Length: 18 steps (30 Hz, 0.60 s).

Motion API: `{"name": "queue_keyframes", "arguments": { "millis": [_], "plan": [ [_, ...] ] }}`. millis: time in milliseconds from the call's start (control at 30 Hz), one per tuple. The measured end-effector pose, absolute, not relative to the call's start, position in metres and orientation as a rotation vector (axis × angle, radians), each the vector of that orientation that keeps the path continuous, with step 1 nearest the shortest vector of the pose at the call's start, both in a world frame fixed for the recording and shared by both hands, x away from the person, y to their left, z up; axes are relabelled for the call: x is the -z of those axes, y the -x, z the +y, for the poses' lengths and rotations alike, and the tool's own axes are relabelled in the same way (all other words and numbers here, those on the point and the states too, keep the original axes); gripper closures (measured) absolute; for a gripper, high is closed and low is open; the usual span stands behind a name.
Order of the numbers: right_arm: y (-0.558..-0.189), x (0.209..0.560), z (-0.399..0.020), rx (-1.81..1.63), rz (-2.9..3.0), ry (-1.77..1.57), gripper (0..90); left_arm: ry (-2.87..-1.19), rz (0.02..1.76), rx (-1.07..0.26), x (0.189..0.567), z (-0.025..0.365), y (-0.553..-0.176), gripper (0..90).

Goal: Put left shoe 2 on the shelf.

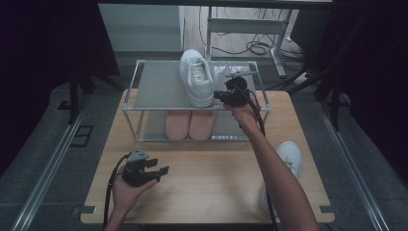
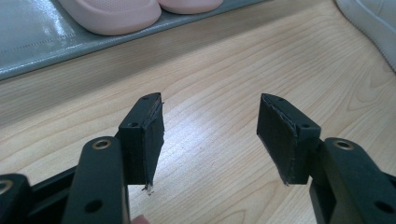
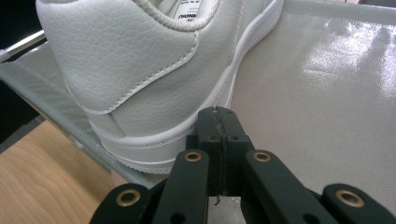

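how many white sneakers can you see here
2. One white sneaker stands on the top shelf of the rack, beside the shut right gripper. The other white sneaker lies at the table's right edge, partly hidden by the person's forearm.

Sneaker [image 1: 197, 77] on rack's top shelf [image 1: 156, 86] (slippers [image 1: 188, 124] beneath), second sneaker [image 1: 290, 158] right.

Both handheld grippers, left [image 1: 161, 170] and right [image 1: 220, 95], were black, each trailing a black cable. Brass-ringed holes dotted their jaws, dark stitched pads [image 2: 152, 140] faced the fingertips, and a grey three-cornered plate [image 1: 137, 155] topped the left one.
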State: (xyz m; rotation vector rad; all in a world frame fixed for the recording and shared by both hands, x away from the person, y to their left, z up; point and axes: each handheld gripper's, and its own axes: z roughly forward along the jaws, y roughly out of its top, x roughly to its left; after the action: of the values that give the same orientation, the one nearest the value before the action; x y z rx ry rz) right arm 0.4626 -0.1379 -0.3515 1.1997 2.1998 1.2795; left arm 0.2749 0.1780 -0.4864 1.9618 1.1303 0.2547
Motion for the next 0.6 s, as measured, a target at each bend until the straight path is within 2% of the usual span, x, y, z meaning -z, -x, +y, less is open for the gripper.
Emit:
{"name": "queue_keyframes", "arguments": {
  "millis": [600],
  "plan": [
    [-0.461, 0.345, -0.117, -1.338, 2.220, -1.193, 89.7, -1.967, 1.124, -0.232, 0.487, 0.177, -0.276, 41.5]
  ]
}}
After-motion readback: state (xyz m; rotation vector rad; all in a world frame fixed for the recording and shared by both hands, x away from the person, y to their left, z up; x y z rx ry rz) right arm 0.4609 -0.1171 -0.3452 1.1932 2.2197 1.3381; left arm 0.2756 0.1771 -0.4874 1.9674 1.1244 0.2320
